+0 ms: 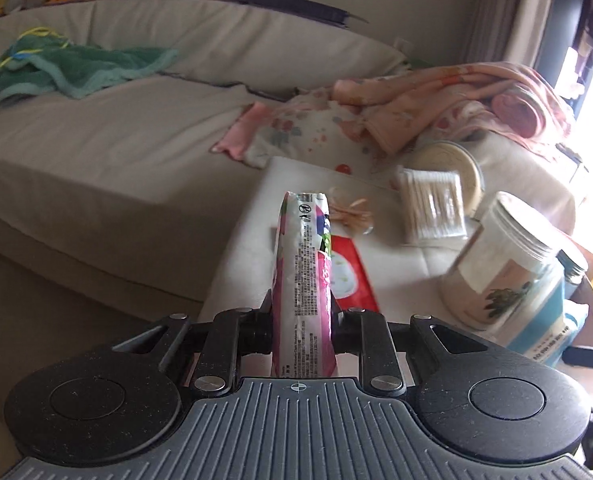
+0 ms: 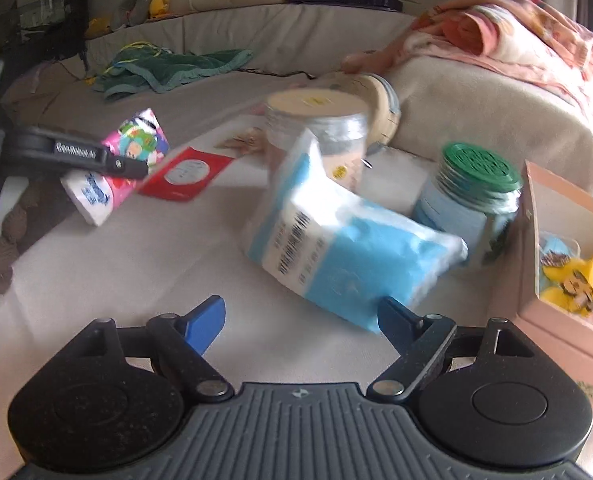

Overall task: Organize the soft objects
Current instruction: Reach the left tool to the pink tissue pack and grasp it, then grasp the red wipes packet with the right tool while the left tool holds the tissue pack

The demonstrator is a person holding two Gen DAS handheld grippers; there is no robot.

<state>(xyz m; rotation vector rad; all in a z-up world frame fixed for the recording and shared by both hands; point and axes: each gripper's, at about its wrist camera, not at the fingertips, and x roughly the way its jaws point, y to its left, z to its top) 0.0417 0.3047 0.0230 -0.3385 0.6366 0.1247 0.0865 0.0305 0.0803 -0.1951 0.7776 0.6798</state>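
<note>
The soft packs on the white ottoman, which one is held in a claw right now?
The pink tissue pack, clamped in the left claw. The blue-and-white pack lies loose ahead of the open right claw.

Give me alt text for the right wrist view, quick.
The right gripper hangs open just short of a blue and white soft pack lying on the pale table. Behind the pack stand two jars, one with a green lid. At far left the left gripper holds a pink tissue pack.
</note>
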